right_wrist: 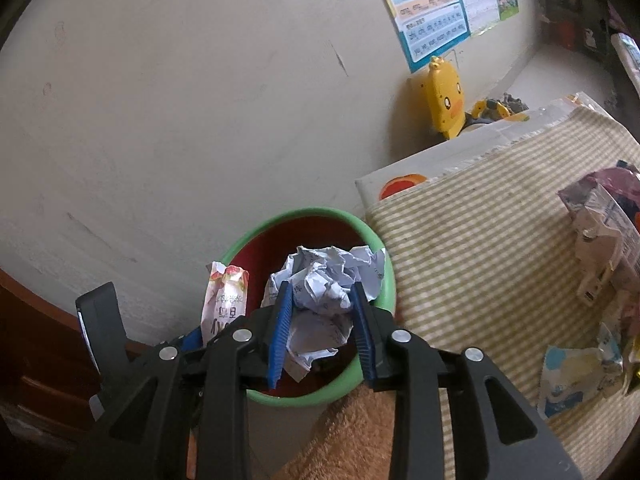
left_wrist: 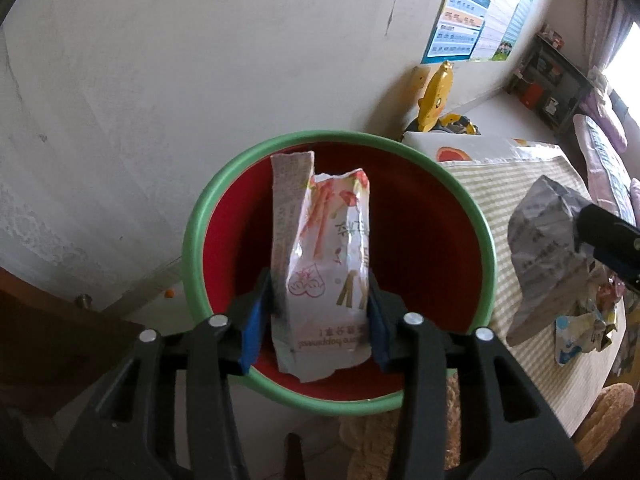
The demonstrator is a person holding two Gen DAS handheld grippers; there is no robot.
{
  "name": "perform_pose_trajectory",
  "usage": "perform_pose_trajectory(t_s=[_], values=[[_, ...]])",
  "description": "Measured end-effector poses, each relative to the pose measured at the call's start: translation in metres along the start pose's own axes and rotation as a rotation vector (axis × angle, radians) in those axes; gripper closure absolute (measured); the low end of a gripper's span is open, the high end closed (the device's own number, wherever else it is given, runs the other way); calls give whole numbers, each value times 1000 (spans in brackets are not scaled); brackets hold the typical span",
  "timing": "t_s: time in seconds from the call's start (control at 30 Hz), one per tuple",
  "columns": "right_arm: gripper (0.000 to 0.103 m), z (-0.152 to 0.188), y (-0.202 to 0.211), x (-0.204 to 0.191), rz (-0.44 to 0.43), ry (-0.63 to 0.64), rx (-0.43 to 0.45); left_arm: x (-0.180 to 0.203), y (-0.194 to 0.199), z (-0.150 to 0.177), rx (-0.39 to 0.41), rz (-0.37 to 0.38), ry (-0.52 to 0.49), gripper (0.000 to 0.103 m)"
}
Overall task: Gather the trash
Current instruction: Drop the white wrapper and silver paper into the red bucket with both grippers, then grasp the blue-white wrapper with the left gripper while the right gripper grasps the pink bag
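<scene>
Fingers (left_wrist: 256,320) over green-rimmed bin (left_wrist: 200,216), beside seemingly striped tablecloth (right_wrist: 480,248), pale wall (left_wrist: 160,60).

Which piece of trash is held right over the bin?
The pink snack wrapper in the left tool, framed by the bin rim. The crumpled paper hangs beside it, over the striped cloth.

The snack wrapper (left_wrist: 320,264) carries upside-down pink lettering near its lower edge that seems to end in "happiness!"; its Chinese characters, and the print on the wall poster (left_wrist: 476,16), are too small to read.
</scene>
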State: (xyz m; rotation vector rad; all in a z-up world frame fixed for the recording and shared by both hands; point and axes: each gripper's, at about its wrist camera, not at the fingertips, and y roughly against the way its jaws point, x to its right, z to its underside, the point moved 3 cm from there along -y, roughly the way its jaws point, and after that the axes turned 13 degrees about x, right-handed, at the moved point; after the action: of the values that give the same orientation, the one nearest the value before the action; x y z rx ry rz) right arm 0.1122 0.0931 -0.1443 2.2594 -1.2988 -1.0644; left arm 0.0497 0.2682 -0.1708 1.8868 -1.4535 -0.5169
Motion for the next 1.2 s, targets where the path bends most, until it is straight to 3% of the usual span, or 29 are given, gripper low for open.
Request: perform_pose_trajectory(t_s=[0.03, 0.1, 0.23, 0.43, 0.8, 0.97, 1.2], values=[[70, 1, -2, -2, -3, 4, 0, -1, -1, 0, 0, -4, 4, 55], [60, -2, -5, -5, -8, 4, 5, 0, -3, 1, 0, -8, 4, 40], [57, -4, -2, -11, 9, 40, 28, 0, -3, 3, 5, -10, -3, 32], [53, -6, 15, -17, 61, 121, 82, 2, -2, 7, -1, -17, -7, 31], [48, -6, 55, 19, 130, 84, 136, 34, 11, 7, 14, 14, -79, 31], [47, 2, 88, 85, 251, 4, 158, 54, 16, 12, 10, 36, -110, 30], [47, 31, 142, 214, 491, -269, 179, 108, 21, 29, -7, 128, -223, 30]])
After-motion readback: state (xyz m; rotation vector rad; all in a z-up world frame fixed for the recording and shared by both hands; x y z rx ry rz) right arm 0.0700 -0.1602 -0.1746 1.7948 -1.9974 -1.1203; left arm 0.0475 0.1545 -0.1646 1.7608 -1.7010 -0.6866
